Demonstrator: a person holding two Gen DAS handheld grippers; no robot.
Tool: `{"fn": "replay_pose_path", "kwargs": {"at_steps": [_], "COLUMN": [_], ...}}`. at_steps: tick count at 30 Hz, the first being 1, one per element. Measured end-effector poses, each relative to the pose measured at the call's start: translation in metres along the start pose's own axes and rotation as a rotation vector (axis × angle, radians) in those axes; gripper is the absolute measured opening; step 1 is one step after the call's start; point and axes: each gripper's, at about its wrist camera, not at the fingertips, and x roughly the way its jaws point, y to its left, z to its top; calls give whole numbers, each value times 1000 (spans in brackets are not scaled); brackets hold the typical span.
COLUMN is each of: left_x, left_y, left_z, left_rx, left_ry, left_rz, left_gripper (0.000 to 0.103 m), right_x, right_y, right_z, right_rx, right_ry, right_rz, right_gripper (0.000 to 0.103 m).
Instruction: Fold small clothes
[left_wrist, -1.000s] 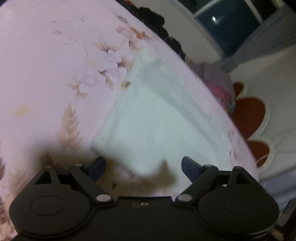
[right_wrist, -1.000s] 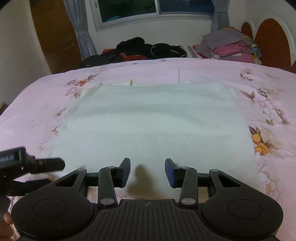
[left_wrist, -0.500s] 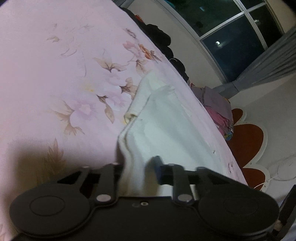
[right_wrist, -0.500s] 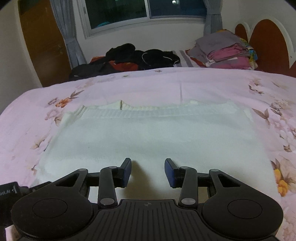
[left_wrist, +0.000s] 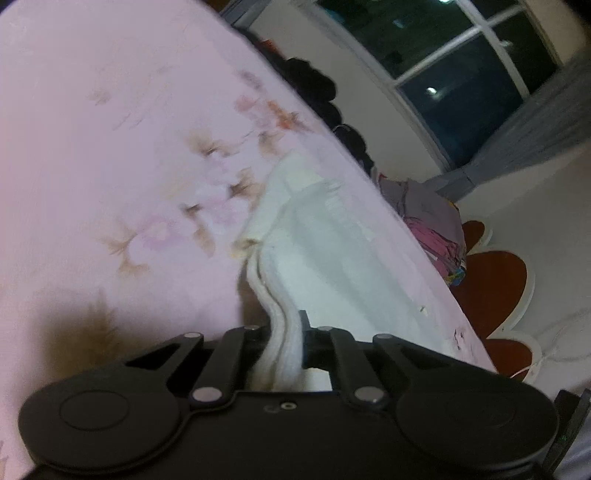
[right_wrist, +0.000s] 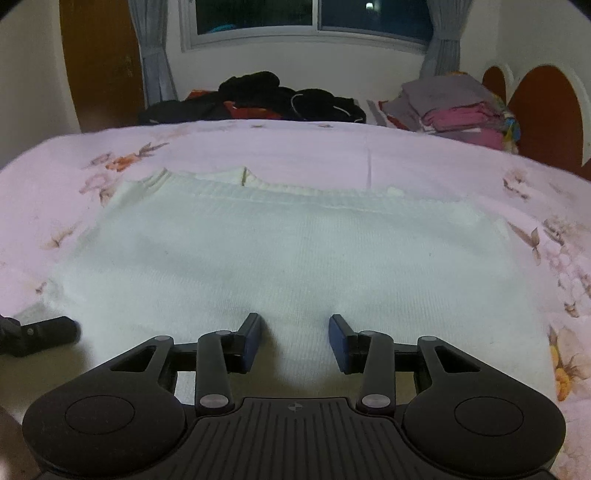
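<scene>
**White garment pinched at its edge on the bed**

A white knit garment (right_wrist: 295, 258) is spread flat on the pink floral bed (right_wrist: 424, 162). Its near left edge is pinched between the pressed fingers of the left gripper (left_wrist: 286, 341). The right gripper (right_wrist: 293, 341) is held spread above the near hem, with nothing gripped. 2 clothing piles (right_wrist: 258, 96) are seen at the far edge.
</scene>
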Motion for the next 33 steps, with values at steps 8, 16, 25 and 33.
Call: {"fn": "replay_pose_path", "kwargs": {"at_steps": [8,16,25,33], "left_x": [-4,37,70,52], "left_y": [-88,-169,-207,-202], "left_z": [-16,-78,-159,-173], "left_rx": [226,420,607,691], "left_ry": [-53,20,116,188], "left_rz": [-31,-80,-69,-106], "left_gripper": [7,7,7,45], "right_x": [-31,-64,-90,-81], "right_y": [-48,-135,-199,-186], "right_z": [9,2,-11,-4], "right_rx": [140,254,339,334], "right_ry": [-53,-91,-113,-78], "right_rz": [122,92,75,225], "right_gripper": [41,41,41,41]}}
